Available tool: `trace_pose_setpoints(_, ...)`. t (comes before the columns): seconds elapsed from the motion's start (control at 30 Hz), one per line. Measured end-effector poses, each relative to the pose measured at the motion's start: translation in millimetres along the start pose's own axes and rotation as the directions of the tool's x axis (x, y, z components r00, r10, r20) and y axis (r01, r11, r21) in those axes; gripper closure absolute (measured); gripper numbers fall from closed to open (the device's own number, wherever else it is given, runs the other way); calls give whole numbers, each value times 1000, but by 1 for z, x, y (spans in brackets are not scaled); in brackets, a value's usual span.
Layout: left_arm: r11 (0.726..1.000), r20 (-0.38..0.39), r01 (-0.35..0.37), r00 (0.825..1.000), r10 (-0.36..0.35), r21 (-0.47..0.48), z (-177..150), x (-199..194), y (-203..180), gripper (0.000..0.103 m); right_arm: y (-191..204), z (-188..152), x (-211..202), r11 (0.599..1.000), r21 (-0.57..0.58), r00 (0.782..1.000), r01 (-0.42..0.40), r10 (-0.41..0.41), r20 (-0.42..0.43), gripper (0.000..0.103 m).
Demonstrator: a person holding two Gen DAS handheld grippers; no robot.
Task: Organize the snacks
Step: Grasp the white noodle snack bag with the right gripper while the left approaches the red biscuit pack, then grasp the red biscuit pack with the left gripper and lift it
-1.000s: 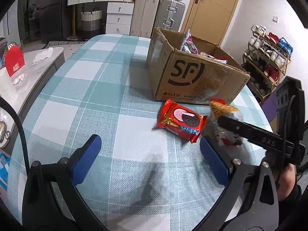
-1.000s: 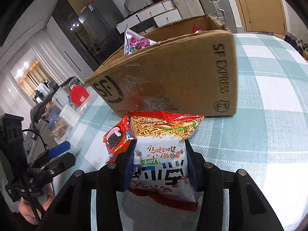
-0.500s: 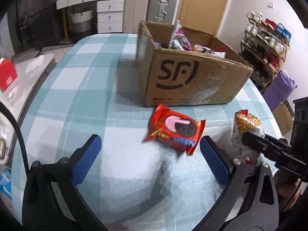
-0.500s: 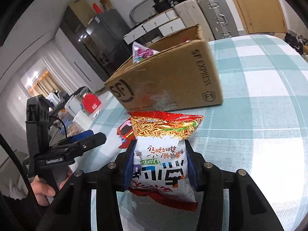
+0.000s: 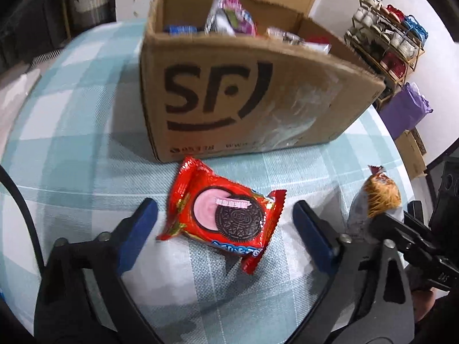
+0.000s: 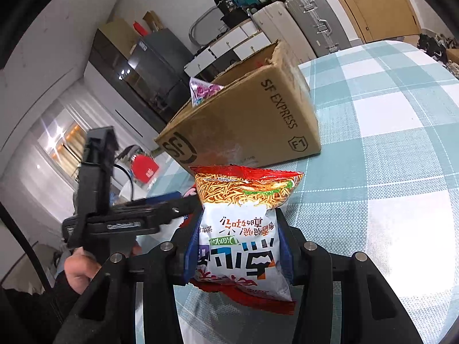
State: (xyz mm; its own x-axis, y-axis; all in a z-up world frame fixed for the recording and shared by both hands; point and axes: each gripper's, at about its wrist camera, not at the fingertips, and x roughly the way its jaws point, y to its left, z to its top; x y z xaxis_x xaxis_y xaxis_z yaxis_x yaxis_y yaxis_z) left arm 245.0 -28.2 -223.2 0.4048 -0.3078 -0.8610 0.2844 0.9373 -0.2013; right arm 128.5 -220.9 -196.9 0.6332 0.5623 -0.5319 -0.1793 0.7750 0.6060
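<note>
One cardboard box (image 5: 246, 91), two loose snack packets (image 5: 226, 218) (image 6: 238, 229).

We see black plastic tongs (image 5: 225, 223) with blue pads (image 5: 311, 236), silver screws, a black cable; our second black tongs (image 6: 237, 248) match; dark sleeve.

The left hand-held gripper (image 5: 225, 226) has come down around the cookie pack (image 5: 223, 218) (jaws closing, not touching); the box (image 5: 246, 97) looms nearer.
</note>
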Motion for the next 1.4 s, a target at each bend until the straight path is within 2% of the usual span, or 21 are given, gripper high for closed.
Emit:
trace_pose_setpoints(0.1, 1000, -1, 4, 1000, -4, 21, 2, -1, -3, 26, 1, -2, -3, 1000, -5, 1000, -9, 9, -2, 57)
trace_pose_setpoints(0.13, 1000, 3, 9, 1000, -9, 30, 1, -3, -4, 33, 1, -2, -3, 1000, -7, 1000, -12, 12, -2, 57)
trace_pose_setpoints(0.17, 999, 5, 10, 1000, -10, 41, 1, -4, -6, 44, 2, -2, -3, 1000, -7, 1000, -14, 14, 0, 57)
trace_pose_setpoints(0.27, 996, 12, 18, 1000, -19, 83, -3, -8, -11, 51, 0, -2, -5, 1000, 1, 1000, -19, 19, 7, 57)
trace_pose_setpoints(0.4, 994, 20, 25, 999, -27, 108, -11, -15, -16, 54, 0, 0, 0, 1000, 2, 1000, -20, 20, 10, 57)
trace_pose_setpoints(0.57, 995, 34, 33, 999, -37, 96, -18, -29, -16, 54, -1, 0, -2, 1000, 7, 1000, -18, 18, 20, 56)
trace_pose_setpoints(0.83, 995, 77, 48, 996, -55, 84, -27, -69, -9, 54, 3, -1, -3, 1000, -4, 1000, 3, -3, 23, 56)
trace_pose_setpoints(1.0, 995, 118, 53, 991, -63, 88, -46, -100, -11, 54, 8, -4, -10, 1000, -2, 1000, 5, -5, 26, 56)
trace_pose_setpoints(1.2, 993, 169, 64, 982, -80, 101, -45, -137, -20, 54, 27, 1, -29, 999, -45, 999, 17, -15, 49, 56)
trace_pose_setpoints(1.4, 988, 225, 59, 970, -91, 144, -39, -175, -32, 54, 48, 19, -66, 995, -88, 993, 36, -26, 116, 57)
